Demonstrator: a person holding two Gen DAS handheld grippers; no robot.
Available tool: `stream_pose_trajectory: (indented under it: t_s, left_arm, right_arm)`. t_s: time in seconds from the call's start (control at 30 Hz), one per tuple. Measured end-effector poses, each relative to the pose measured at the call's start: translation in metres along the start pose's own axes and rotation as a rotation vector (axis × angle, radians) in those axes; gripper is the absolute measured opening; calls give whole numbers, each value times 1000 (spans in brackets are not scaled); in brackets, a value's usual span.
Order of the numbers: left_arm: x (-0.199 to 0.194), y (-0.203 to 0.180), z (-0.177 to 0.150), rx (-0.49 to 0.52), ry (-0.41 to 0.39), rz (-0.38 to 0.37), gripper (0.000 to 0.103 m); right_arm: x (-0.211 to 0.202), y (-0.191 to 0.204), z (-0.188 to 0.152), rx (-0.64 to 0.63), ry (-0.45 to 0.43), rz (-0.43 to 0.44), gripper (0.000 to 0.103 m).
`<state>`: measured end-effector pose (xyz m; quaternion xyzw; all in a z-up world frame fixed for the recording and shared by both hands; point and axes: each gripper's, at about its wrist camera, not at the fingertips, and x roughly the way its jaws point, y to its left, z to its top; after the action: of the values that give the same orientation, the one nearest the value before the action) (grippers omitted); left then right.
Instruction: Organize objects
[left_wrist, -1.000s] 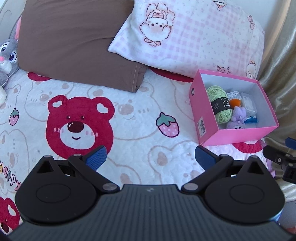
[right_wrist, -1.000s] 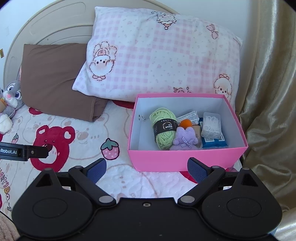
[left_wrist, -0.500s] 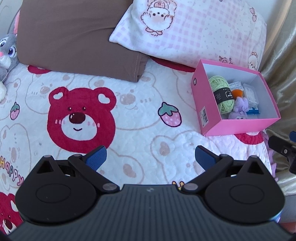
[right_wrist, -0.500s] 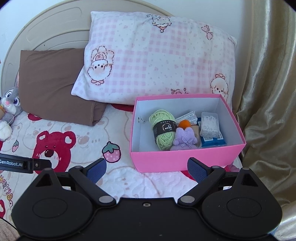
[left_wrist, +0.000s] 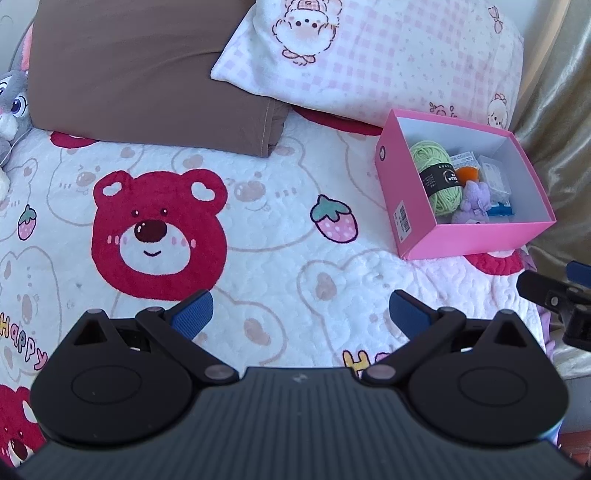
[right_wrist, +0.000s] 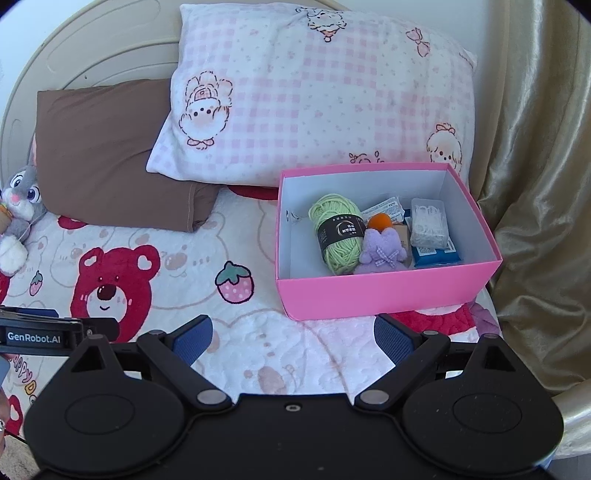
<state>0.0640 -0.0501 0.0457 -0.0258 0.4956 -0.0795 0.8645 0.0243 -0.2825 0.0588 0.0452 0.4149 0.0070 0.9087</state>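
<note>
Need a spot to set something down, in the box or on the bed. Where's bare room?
In the pink box, only the strip between its left wall and the green yarn is bare; the rest is crowded with the purple plush, clear case and blue packet. The quilt is open between the brown pillow, the box and both open grippers.

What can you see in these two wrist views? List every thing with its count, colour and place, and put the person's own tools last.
pink box: 1, pink outside and white inside, on the bedspread by the curtain
yarn ball: 1, light green with black label, in the box
plush toy: 1, lilac, in the box beside the yarn
orange ball: 1, orange, behind the plush
clear case: 1, transparent, on the blue packet
checked pillow: 1, pink and white, behind the box
brown pillow: 1, at the headboard
rabbit plush: 1, grey, far left
bedspread: 1, white with red bears
curtain: 1, gold, right
left tool: 1, black with blue pads, open
right tool: 1, same colours, open
</note>
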Motion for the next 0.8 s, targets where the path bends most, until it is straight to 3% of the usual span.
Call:
stream_pose_trajectory:
  t_s: [0.8]
  left_arm:
    - [-2, 9, -3, -16, 6, 25, 103]
  right_arm:
    - [1, 6, 0, -58, -8, -48, 96]
